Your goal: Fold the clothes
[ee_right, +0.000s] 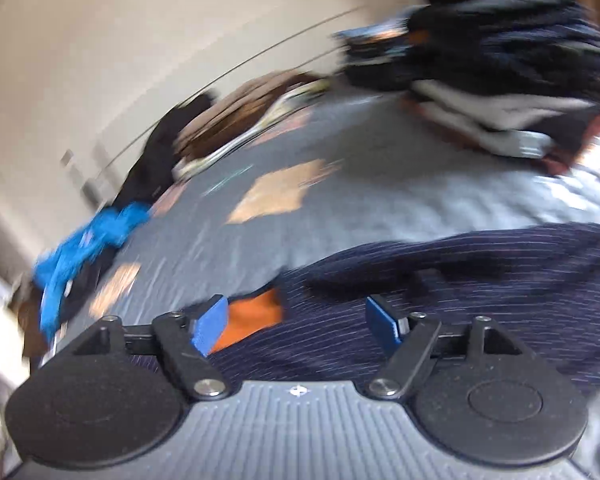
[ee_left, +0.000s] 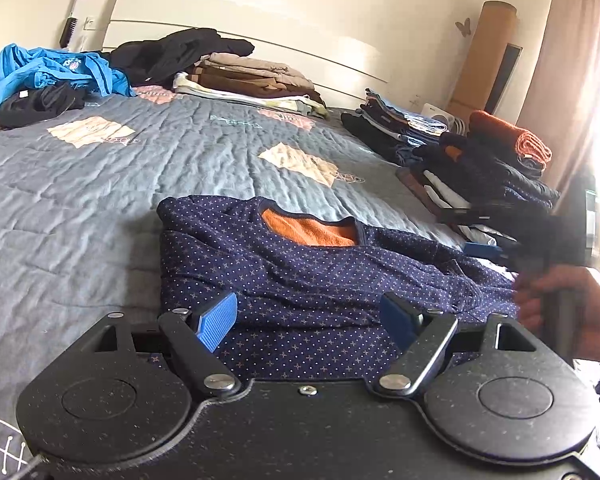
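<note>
**Navy dotted top on the bed, both grippers released**

Landmark: the navy dotted top (ee_left: 300,272), lying partly folded on the grey quilt (ee_left: 100,184) with its orange-lined neckline turned away from you.

Far left of the top, at the head of the bed, lies a loose heap of blue clothing (ee_left: 48,72) over dark garments. Beyond the top, against the white headboard (ee_left: 236,20), sits a folded stack of brown and beige clothes (ee_left: 252,80).

Directly in front of the top, your left gripper (ee_left: 314,320) hangs at its near hem; the jaws stand wide apart, the blue pads (ee_left: 216,322) press on nothing, and the fabric simply lies between and beneath them.

Right of the top, along the bed's edge, stand stacks of folded dark clothes (ee_left: 488,176), one topped by a rust-orange roll (ee_left: 512,136). Your right gripper (ee_right: 296,324), blurred in its own view, is over the top's navy cloth beside the orange lining; its jaws are spread and clamp nothing. The left view shows the hand (ee_left: 572,304) carrying it at the top's right edge.
</note>
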